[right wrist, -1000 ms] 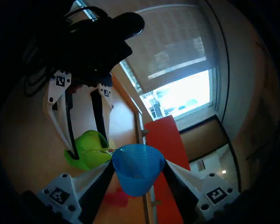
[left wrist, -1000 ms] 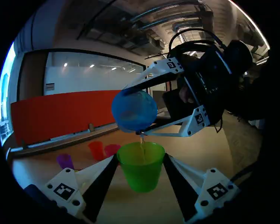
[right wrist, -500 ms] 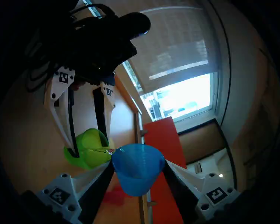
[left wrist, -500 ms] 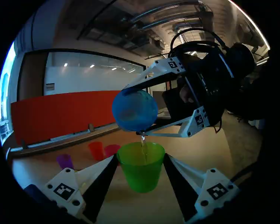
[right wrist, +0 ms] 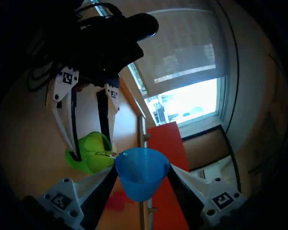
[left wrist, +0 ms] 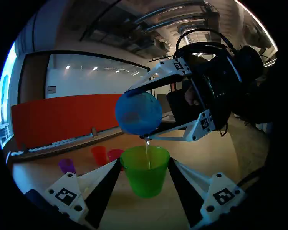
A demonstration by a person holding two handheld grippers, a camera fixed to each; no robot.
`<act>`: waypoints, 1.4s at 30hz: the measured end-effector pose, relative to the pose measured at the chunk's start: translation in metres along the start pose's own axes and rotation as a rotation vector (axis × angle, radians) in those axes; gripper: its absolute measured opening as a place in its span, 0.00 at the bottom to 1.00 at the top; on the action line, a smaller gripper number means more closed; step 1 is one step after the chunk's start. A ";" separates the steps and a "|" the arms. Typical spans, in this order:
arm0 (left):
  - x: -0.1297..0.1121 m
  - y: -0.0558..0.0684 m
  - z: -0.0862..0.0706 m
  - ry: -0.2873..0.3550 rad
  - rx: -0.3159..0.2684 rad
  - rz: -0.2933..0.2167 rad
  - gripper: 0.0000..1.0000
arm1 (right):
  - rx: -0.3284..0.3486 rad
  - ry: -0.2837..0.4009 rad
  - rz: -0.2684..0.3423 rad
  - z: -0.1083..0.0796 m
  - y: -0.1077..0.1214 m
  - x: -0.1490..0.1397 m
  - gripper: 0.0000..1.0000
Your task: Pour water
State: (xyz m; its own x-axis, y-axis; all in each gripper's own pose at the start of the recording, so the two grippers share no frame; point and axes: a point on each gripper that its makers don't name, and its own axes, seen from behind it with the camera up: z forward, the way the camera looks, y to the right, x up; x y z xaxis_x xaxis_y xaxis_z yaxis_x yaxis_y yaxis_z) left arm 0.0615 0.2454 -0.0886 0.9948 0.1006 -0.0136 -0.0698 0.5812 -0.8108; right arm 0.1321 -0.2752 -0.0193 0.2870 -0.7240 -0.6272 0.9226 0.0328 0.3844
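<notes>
While the left tongs are clenching the green cup upright, with a finger pressing on each side, the right tongs are grasping the blue cup just above the green cup. They are tipping it far over, so that its rounded base is turning toward the camera in the left gripper view. A thin stream of water is running from the blue cup's lowest edge straight down into the green cup's open mouth. The two cups are sitting close together but are not touching. I cannot tell whether the green cup is resting on the surface or hanging above it.

In the right gripper view the blue cup is sitting squeezed between the near pair of fingers. The green cup is lying just beside its rim, gripped by the left tongs, which are reaching in from above.

Behind the green cup, three more cups are standing on the wooden surface: a pink cup partly hidden by the green cup's rim, a red cup next to it, and a purple cup farthest from the green cup.
</notes>
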 end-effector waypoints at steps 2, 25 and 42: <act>0.000 0.000 0.000 0.000 0.000 -0.001 0.87 | 0.000 0.000 -0.006 0.000 0.000 0.001 0.92; 0.000 0.000 0.001 0.002 -0.002 -0.003 0.87 | -0.006 0.001 -0.054 -0.005 0.001 0.007 0.91; 0.002 0.002 0.002 0.003 -0.006 0.000 0.87 | -0.006 -0.008 -0.083 -0.007 0.001 0.006 0.91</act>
State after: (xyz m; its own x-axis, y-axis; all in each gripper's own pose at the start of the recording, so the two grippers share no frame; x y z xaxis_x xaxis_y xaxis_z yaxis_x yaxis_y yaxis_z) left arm 0.0628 0.2484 -0.0896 0.9950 0.0983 -0.0152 -0.0694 0.5765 -0.8142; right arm 0.1362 -0.2744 -0.0273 0.2074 -0.7298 -0.6515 0.9446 -0.0239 0.3274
